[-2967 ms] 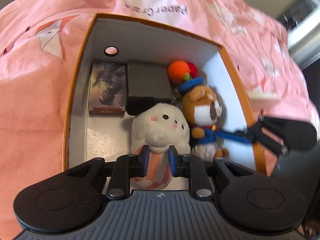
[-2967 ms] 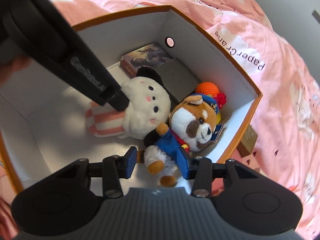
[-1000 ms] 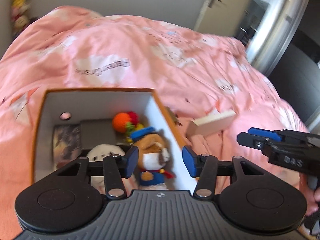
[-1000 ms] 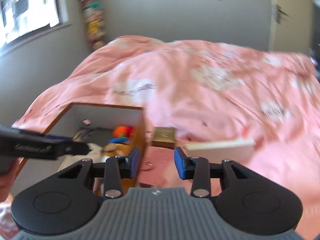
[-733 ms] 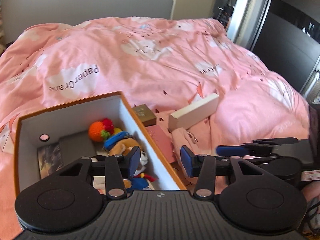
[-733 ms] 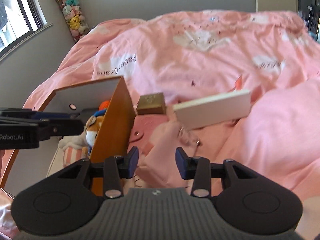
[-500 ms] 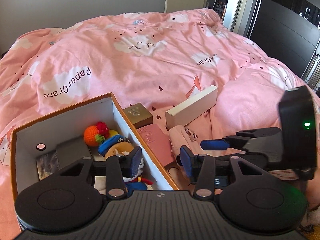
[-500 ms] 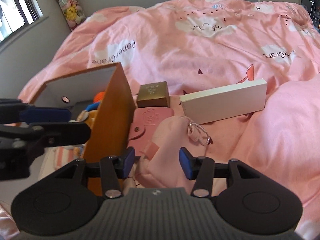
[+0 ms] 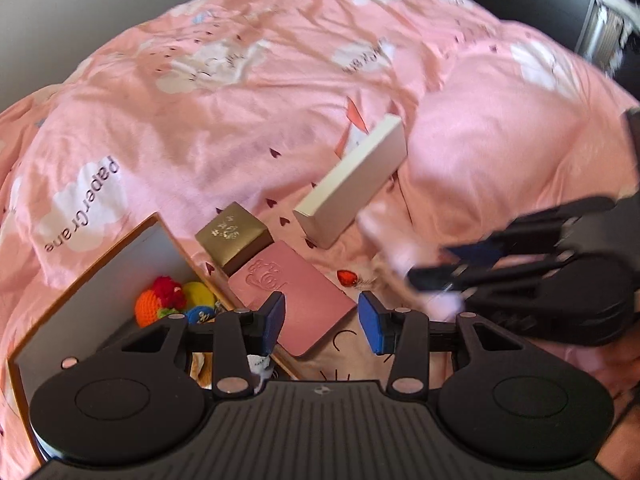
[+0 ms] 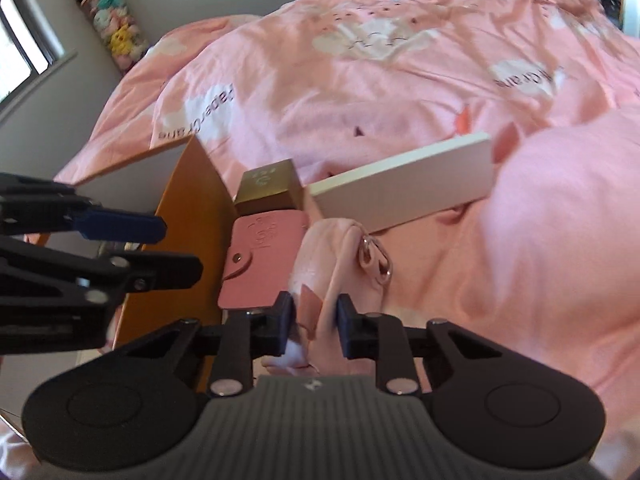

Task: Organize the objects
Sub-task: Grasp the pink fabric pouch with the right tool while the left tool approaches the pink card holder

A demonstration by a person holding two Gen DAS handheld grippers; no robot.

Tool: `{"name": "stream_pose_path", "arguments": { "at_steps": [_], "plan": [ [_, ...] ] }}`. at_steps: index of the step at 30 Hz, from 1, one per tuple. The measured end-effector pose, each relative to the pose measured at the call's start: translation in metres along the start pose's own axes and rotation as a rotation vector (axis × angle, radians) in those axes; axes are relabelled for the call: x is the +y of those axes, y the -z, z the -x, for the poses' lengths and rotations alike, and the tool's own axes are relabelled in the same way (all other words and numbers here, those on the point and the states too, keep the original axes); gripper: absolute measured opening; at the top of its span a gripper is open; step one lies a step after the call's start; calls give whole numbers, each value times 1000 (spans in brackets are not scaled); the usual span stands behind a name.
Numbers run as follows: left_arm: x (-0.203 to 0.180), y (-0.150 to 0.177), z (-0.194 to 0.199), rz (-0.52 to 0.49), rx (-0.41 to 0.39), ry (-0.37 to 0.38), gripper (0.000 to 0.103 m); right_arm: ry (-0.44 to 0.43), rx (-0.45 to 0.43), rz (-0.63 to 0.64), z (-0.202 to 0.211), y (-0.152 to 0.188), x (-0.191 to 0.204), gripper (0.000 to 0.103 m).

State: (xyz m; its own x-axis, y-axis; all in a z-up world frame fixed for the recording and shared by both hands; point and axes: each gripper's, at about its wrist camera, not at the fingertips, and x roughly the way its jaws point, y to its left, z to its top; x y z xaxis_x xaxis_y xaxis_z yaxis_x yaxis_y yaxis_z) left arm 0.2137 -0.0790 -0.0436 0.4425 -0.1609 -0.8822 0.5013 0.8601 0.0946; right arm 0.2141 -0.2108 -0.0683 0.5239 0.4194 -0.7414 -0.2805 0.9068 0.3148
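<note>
Item: pink pouch (image 10: 340, 256), beside the orange box (image 10: 180, 216). My right gripper (image 10: 314, 320) has just closed on it; next for boxing. Left gripper (image 9: 322, 316) open, empty, now clear of the box.

Both wrist views aimed close across bed (image 9: 248, 92); orange box (image 10: 188, 216), pink wallet (image 9: 292, 296) shared.
</note>
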Motion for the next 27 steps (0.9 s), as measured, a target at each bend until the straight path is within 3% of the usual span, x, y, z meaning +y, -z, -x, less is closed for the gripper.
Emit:
{"name": "stream_pose_path", "arguments": {
  "at_steps": [3, 6, 10, 13, 21, 24, 27],
  "plan": [
    [-9, -11, -21, -24, 67, -15, 51, 14, -80, -19, 23, -3, -10, 22],
    [-14, -24, -48, 9, 144, -32, 51, 32, -76, -69, 17, -8, -28, 22],
    [-18, -38, -85, 60, 252, -135, 51, 40, -50, -159, -5, -2, -56, 22],
    [-22, -45, -112, 63, 326, -226, 51, 22, -59, -158, -5, 1, -60, 22],
    [-29, -46, -151, 37, 412, -326, 75, -6, -79, -157, -4, 5, -65, 24],
    [-26, -43, -160, 19, 429, -337, 77, -15, -80, -161, -4, 6, -68, 25],
    [-20, -41, -156, 4, 427, -318, 72, -18, -78, -164, -4, 6, -69, 25]
  ]
}}
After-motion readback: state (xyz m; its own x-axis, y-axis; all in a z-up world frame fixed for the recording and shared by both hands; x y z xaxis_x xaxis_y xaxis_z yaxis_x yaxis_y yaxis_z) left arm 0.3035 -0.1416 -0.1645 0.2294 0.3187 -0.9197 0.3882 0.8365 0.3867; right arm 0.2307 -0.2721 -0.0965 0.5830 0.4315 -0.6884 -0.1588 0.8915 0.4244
